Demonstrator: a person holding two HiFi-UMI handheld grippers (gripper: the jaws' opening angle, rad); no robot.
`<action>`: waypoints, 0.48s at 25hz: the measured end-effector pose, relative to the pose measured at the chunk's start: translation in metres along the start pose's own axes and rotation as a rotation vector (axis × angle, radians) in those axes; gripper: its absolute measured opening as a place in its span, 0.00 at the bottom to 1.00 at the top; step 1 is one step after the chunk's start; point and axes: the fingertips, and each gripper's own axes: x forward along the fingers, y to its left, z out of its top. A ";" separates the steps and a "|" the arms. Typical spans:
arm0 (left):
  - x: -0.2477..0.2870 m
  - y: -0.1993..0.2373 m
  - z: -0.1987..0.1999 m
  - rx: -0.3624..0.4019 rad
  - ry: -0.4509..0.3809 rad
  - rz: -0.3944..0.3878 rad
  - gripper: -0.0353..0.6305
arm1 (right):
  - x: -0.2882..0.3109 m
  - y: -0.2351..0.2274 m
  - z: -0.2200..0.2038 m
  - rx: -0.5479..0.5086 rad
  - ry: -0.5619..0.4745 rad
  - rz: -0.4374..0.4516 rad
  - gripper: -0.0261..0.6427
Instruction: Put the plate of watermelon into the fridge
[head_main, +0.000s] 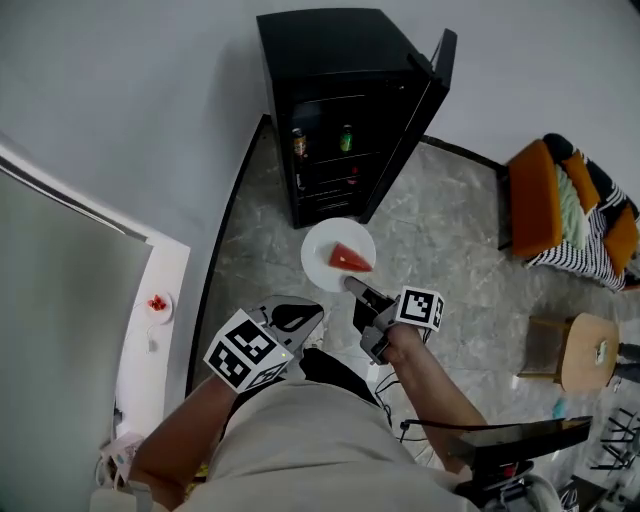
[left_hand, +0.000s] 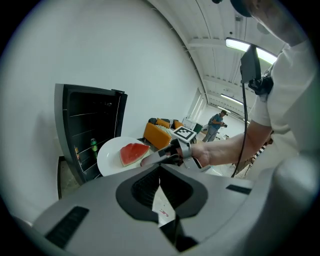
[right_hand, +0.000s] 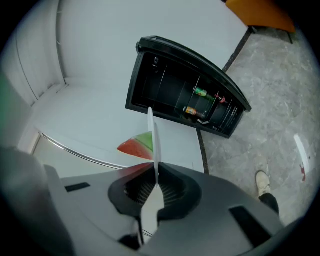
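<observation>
A white plate (head_main: 322, 250) carries one red watermelon wedge (head_main: 350, 258). My right gripper (head_main: 352, 286) is shut on the plate's near rim and holds it in the air in front of the black fridge (head_main: 335, 60), whose door (head_main: 415, 120) stands open. In the right gripper view the plate (right_hand: 151, 132) shows edge-on between the jaws, with the wedge (right_hand: 137, 146) to its left and the fridge (right_hand: 170, 95) beyond. My left gripper (head_main: 298, 318) hangs lower left of the plate, shut and holding nothing. Its own view shows the plate (left_hand: 111, 156), the wedge (left_hand: 133, 152) and the right gripper (left_hand: 156, 157).
Drink cans (head_main: 300, 142) stand on a fridge shelf. An orange chair (head_main: 540, 195) with striped cloth is at the right, a round wooden stool (head_main: 585, 350) below it. A white ledge (head_main: 150, 340) with a small dish of red pieces (head_main: 157, 303) runs along the left. A person (left_hand: 216, 125) stands far off.
</observation>
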 end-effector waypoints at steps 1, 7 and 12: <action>0.007 0.013 0.011 0.000 -0.005 0.002 0.07 | 0.010 -0.001 0.013 -0.005 0.007 -0.002 0.08; 0.035 0.064 0.045 0.000 0.000 -0.028 0.07 | 0.060 -0.016 0.072 0.042 -0.008 0.005 0.08; 0.068 0.116 0.062 0.023 0.051 -0.090 0.07 | 0.103 -0.043 0.134 0.099 -0.075 -0.007 0.08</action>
